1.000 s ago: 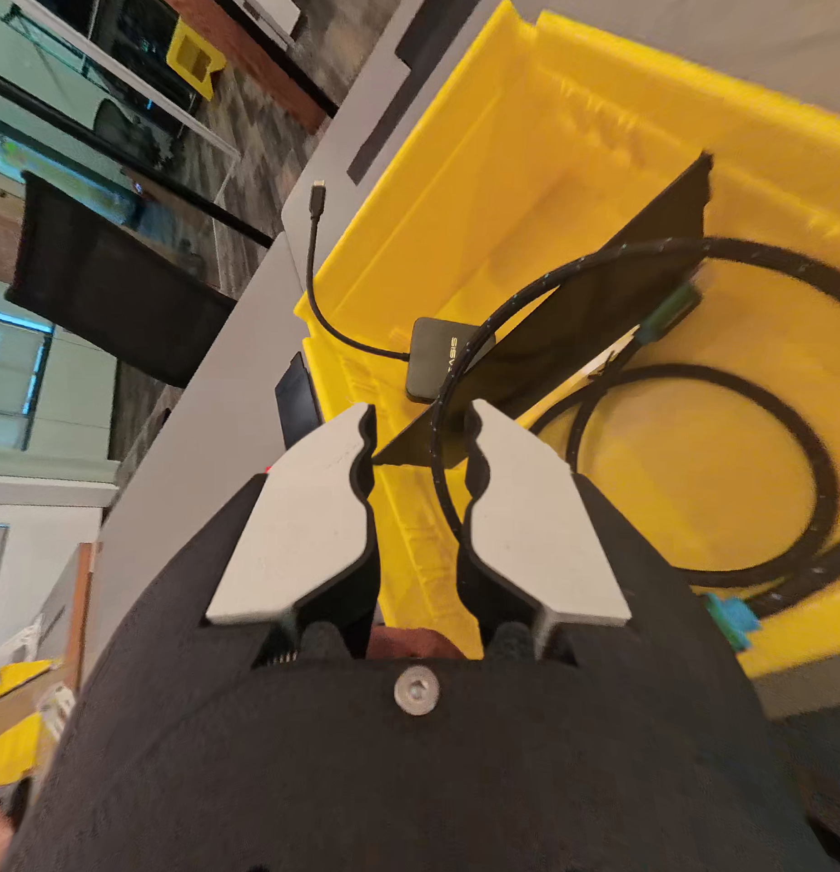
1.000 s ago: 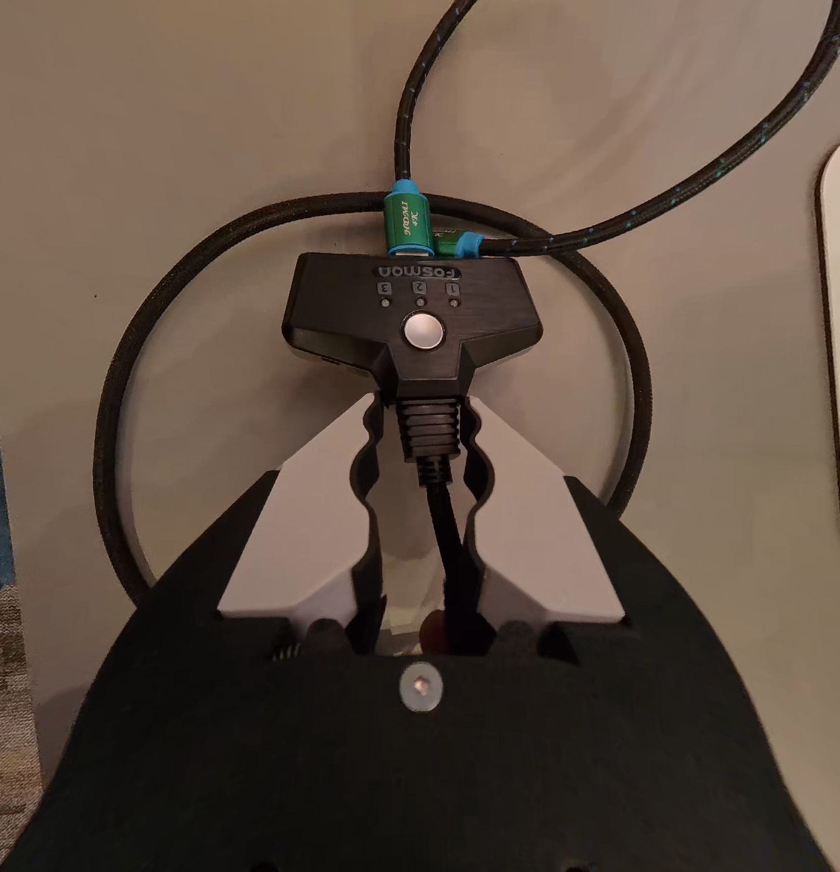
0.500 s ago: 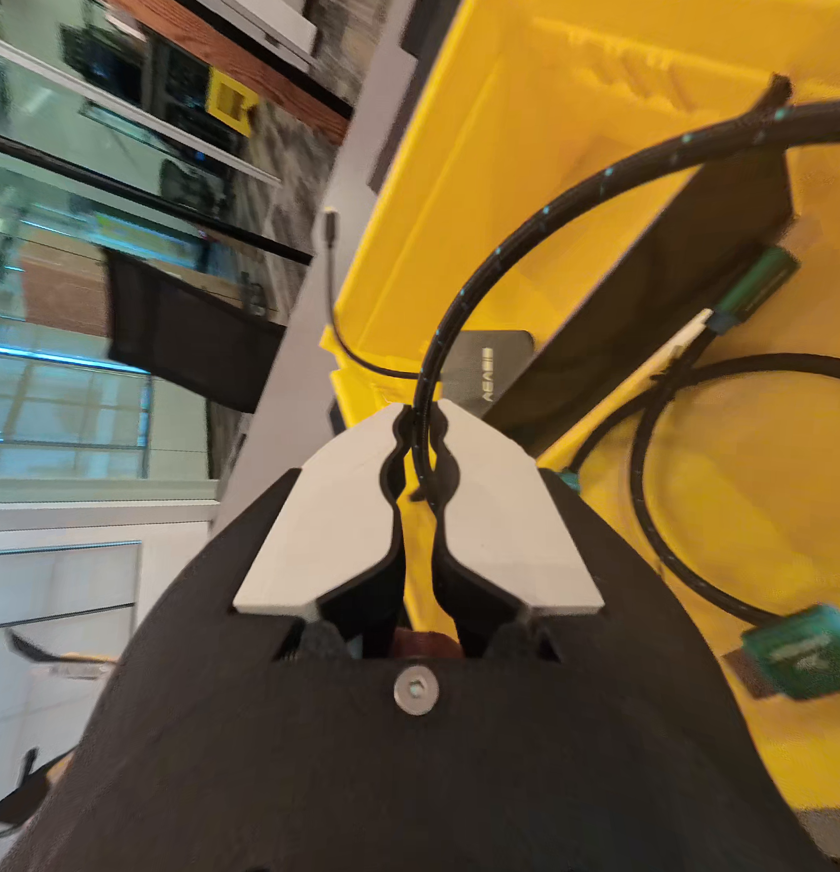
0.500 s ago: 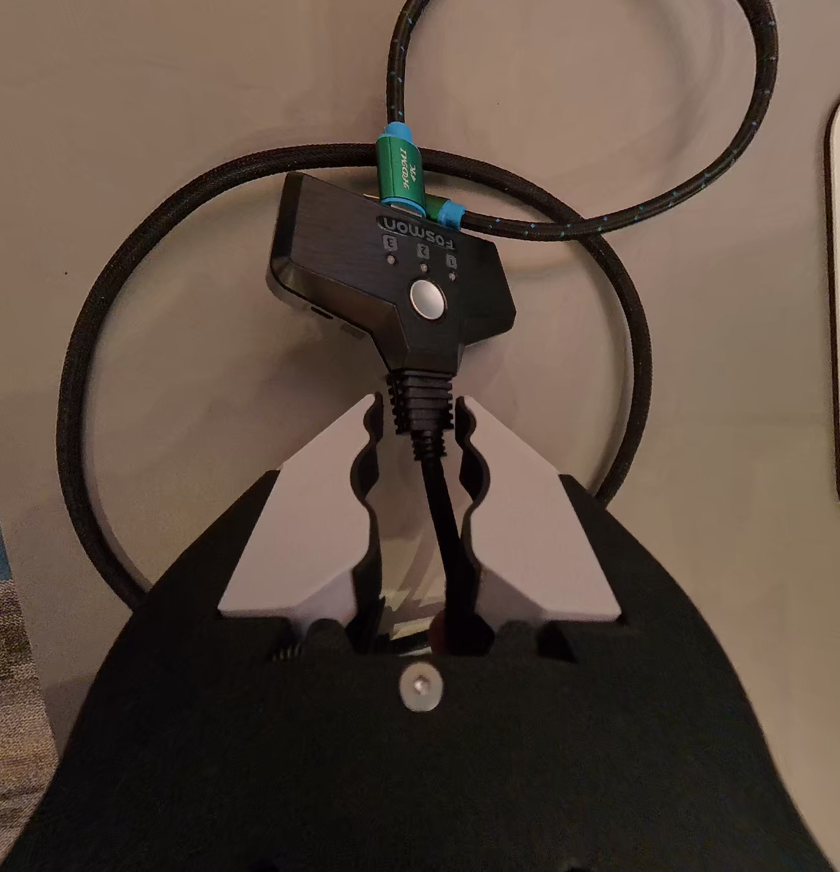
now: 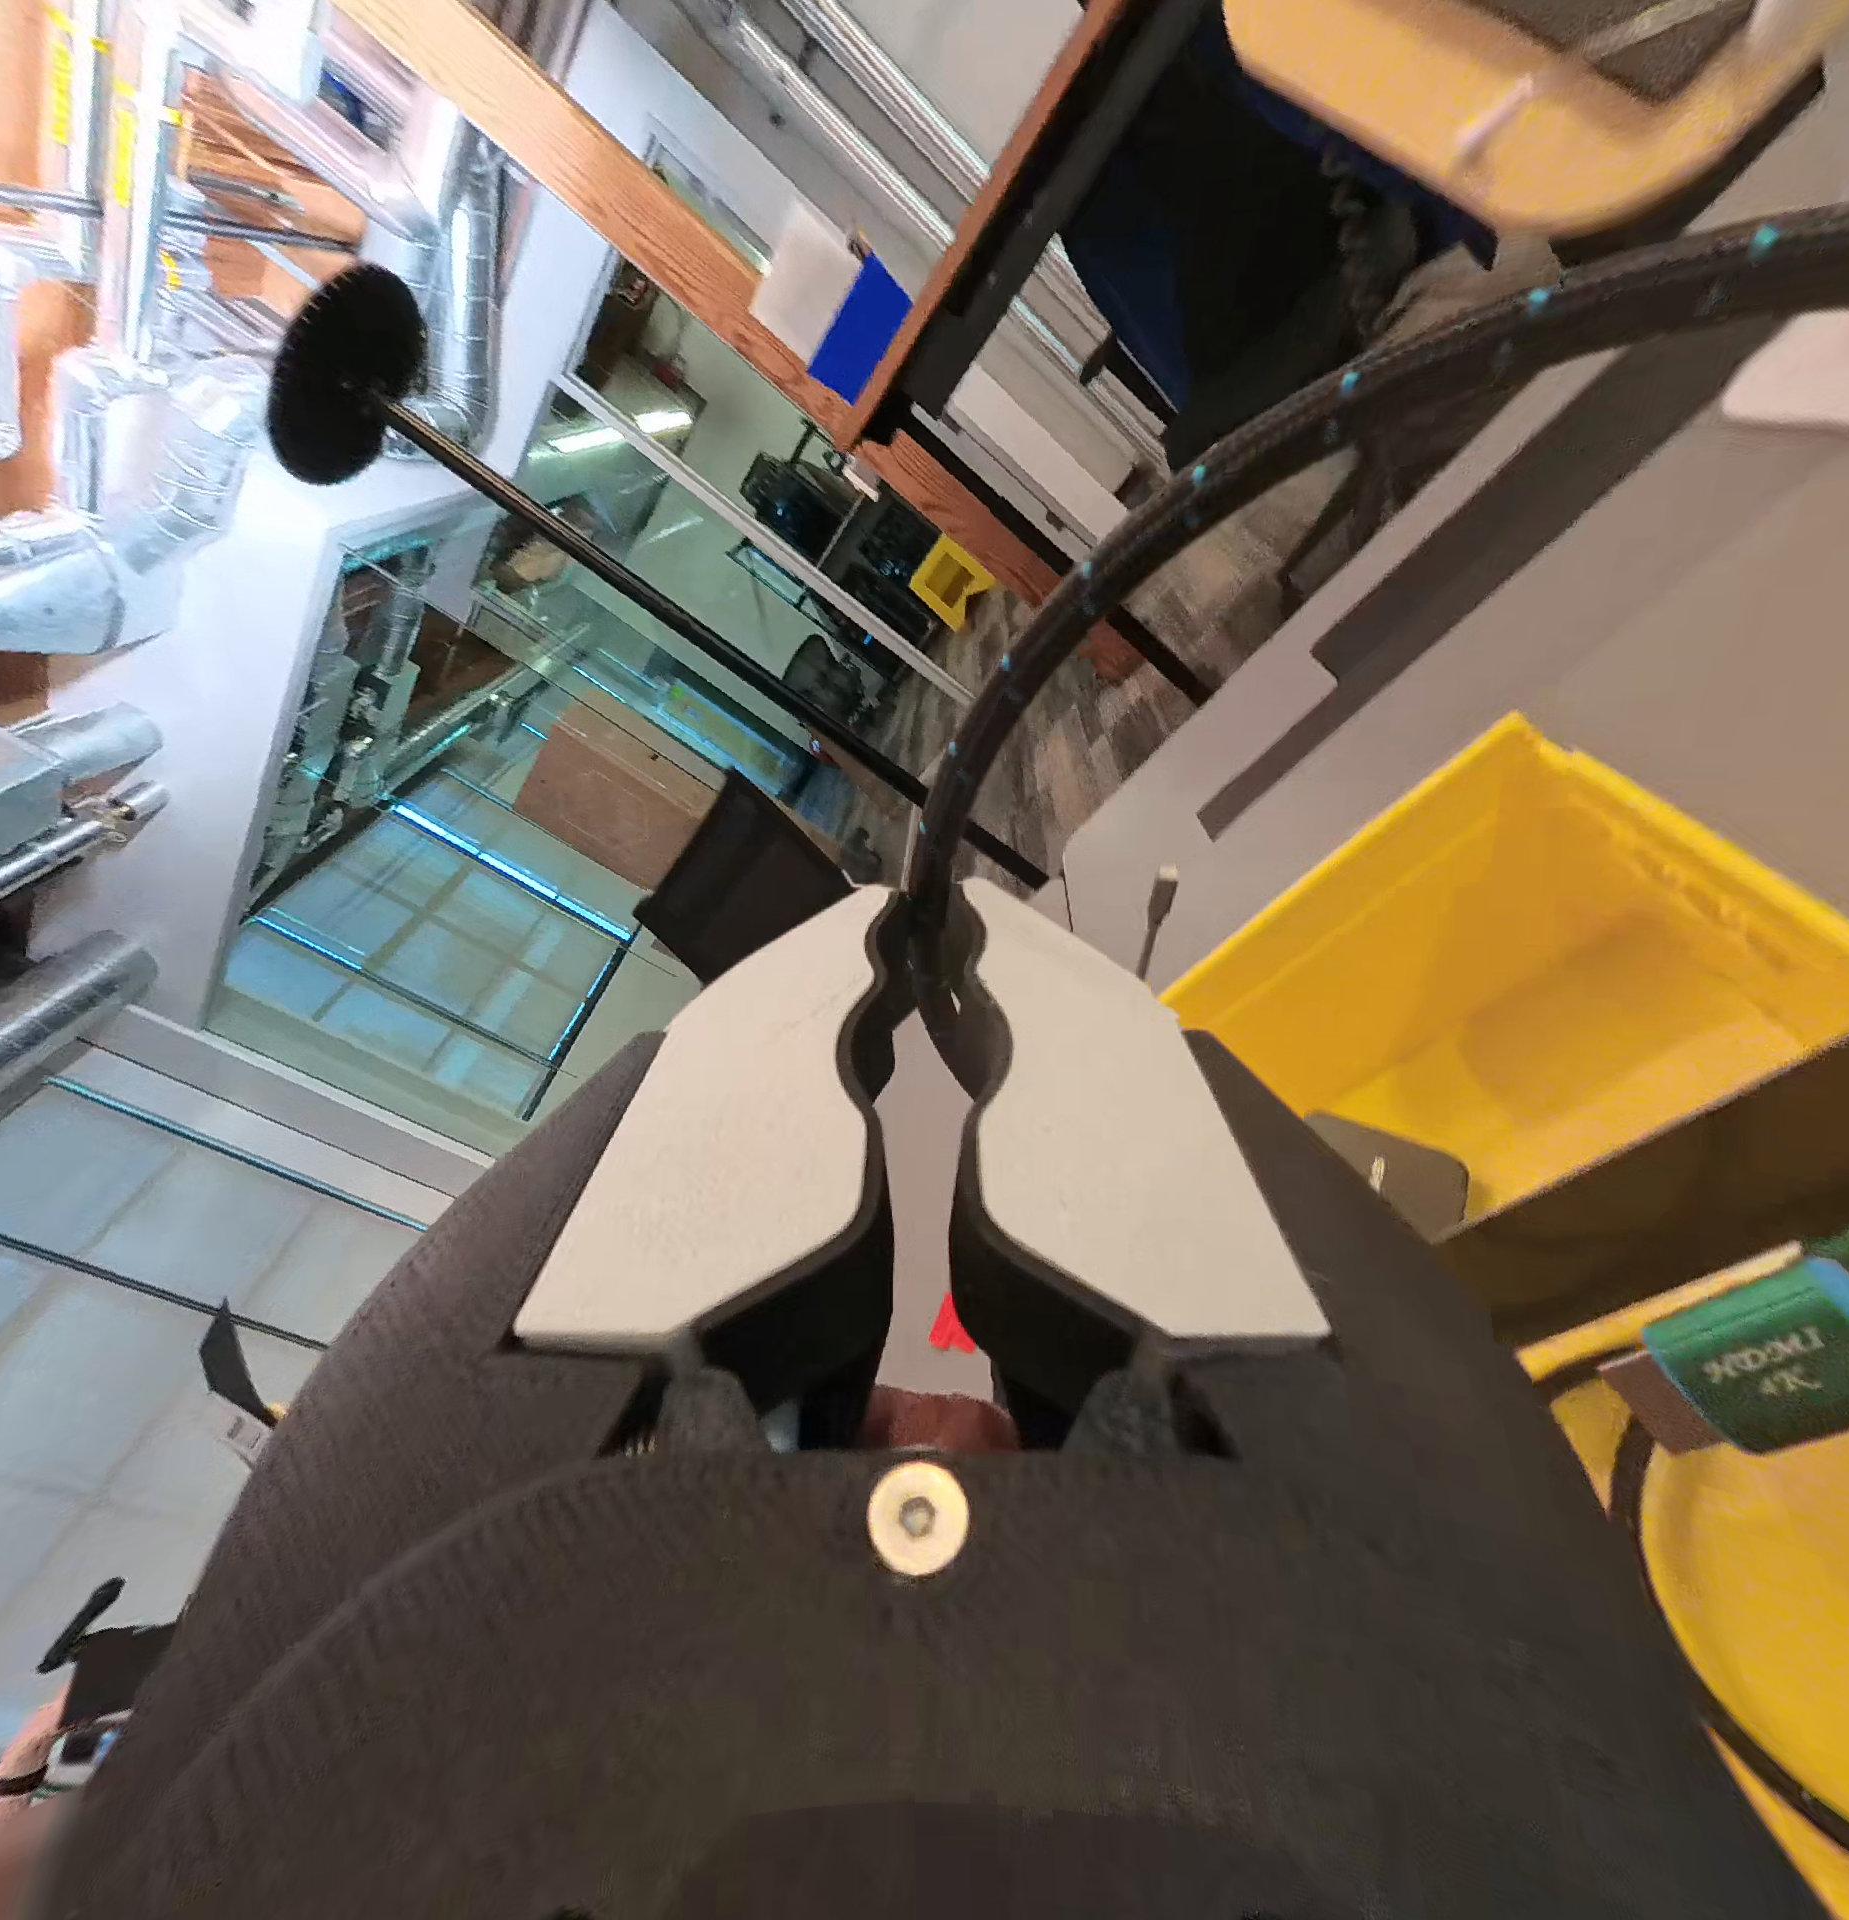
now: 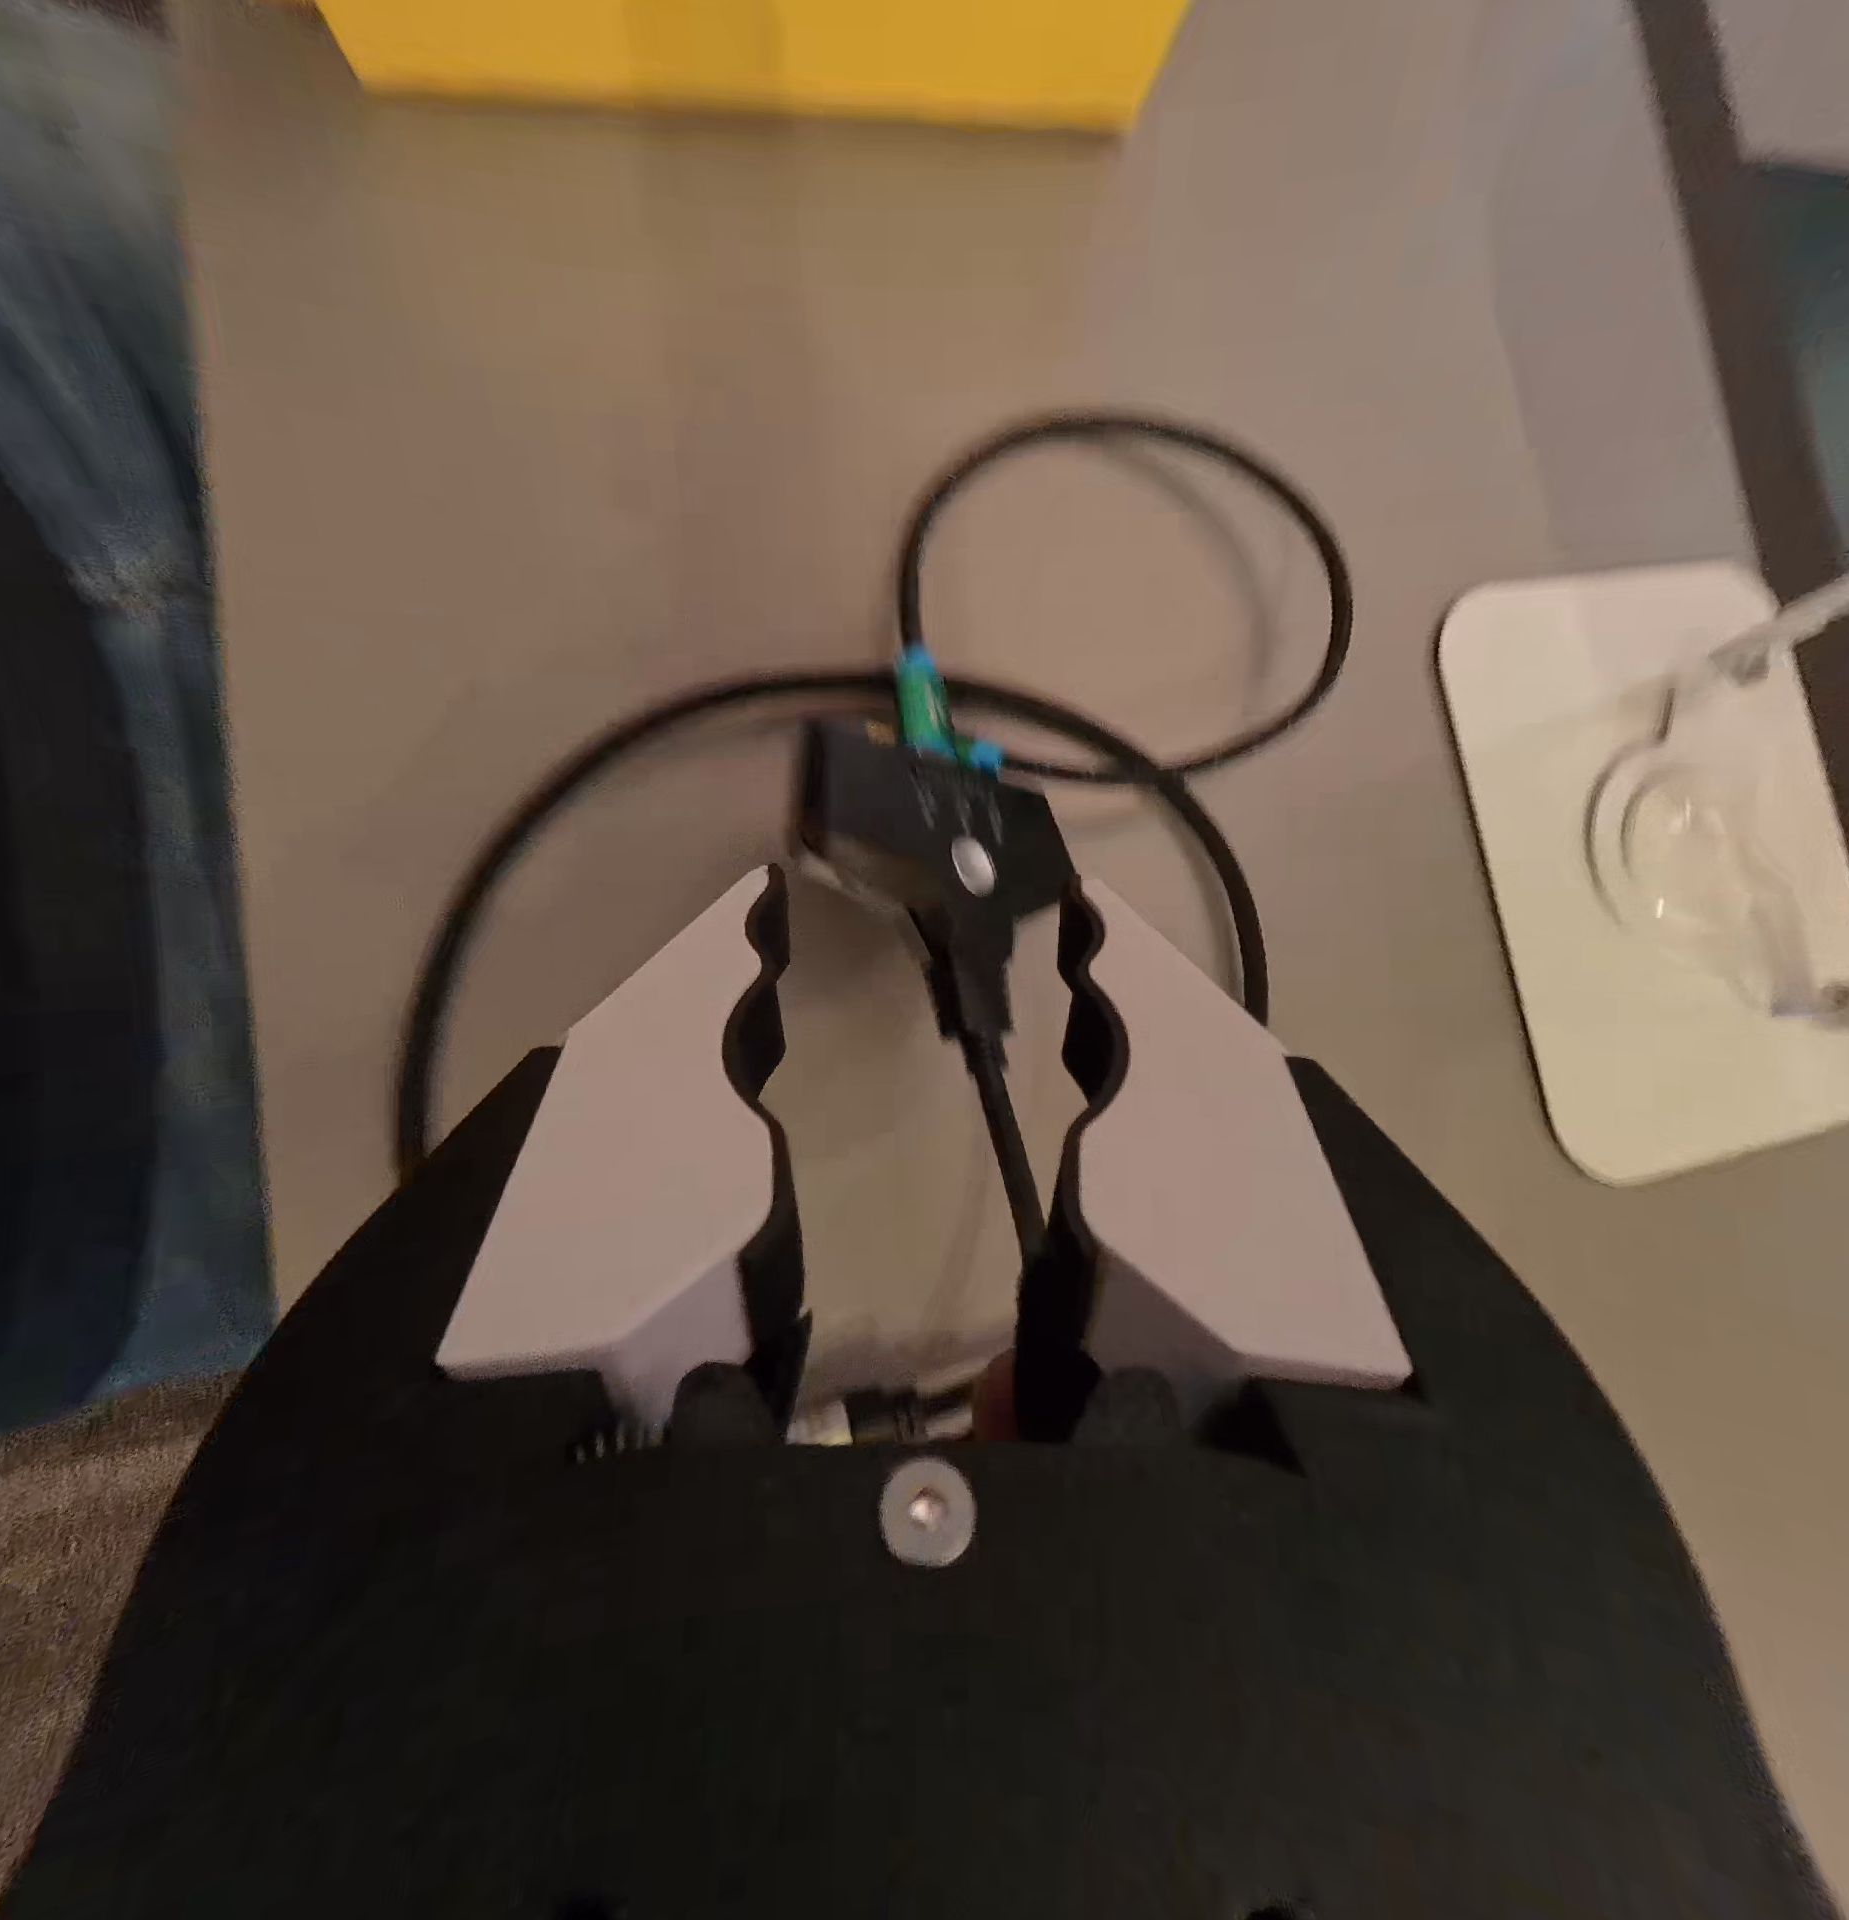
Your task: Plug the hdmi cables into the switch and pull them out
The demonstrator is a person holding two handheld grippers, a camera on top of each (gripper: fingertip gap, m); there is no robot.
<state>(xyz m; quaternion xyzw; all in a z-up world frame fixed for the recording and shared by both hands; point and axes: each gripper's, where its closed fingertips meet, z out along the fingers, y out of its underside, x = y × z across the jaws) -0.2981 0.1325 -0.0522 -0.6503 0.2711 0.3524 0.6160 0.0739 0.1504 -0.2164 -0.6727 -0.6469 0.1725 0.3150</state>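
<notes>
Braided black hdmi cable (image 5: 1055, 644) pinched at the tips of the left hand-held gripper (image 5: 925, 935), above the yellow bin (image 5: 1522, 935); a thin grip, it may slip | right hand-held gripper (image 6: 925, 904) wide open, empty, over the switch (image 6: 930, 821) on the desk (image 6: 587, 468); unheld, with one green plug (image 6: 922, 707) still in, a cable tug could drag it

One switch (image 6: 925, 821) sits on the table (image 6: 587, 468). Two green plugs (image 6: 922, 707) are in it. One more green plug (image 5: 1772, 1361) is by one yellow bin (image 5: 1522, 935). One white plate (image 6: 1647, 862).
</notes>
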